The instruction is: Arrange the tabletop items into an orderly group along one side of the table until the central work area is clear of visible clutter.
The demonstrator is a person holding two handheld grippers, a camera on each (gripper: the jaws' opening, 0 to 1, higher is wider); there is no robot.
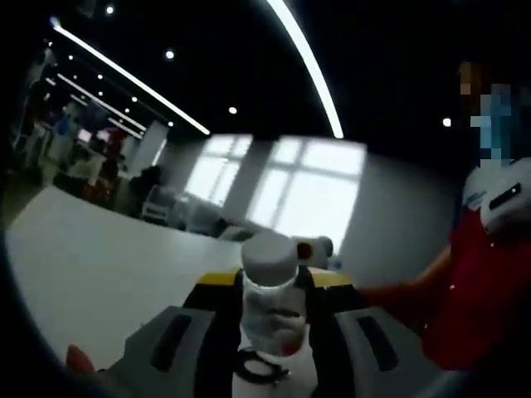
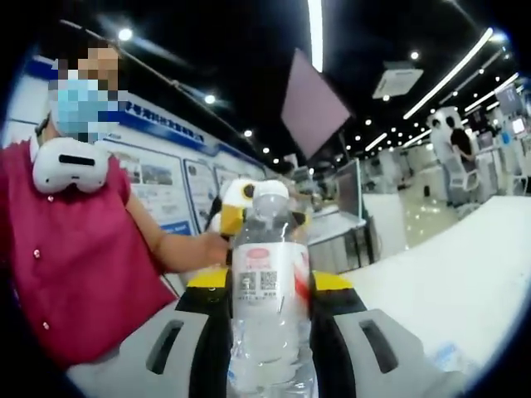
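In the left gripper view my left gripper [image 1: 270, 286] is shut on a small clear bottle [image 1: 270, 311] with a white cap, held upright between the yellow-tipped jaws. A black ring [image 1: 261, 370] lies under the bottle's base. In the right gripper view my right gripper [image 2: 270, 282] is shut on a taller clear water bottle [image 2: 270, 290] with a white cap and a red and white label, also upright. Behind this bottle a person's hand holds a yellow and white object [image 2: 239, 197]; what it is I cannot tell.
A white table [image 1: 99, 265] stretches away to the left, and its surface [image 2: 448, 290] shows on the right in the right gripper view. A person in a red top [image 2: 75, 257] stands close beside both grippers. A small red thing [image 1: 79, 358] lies near the left jaw.
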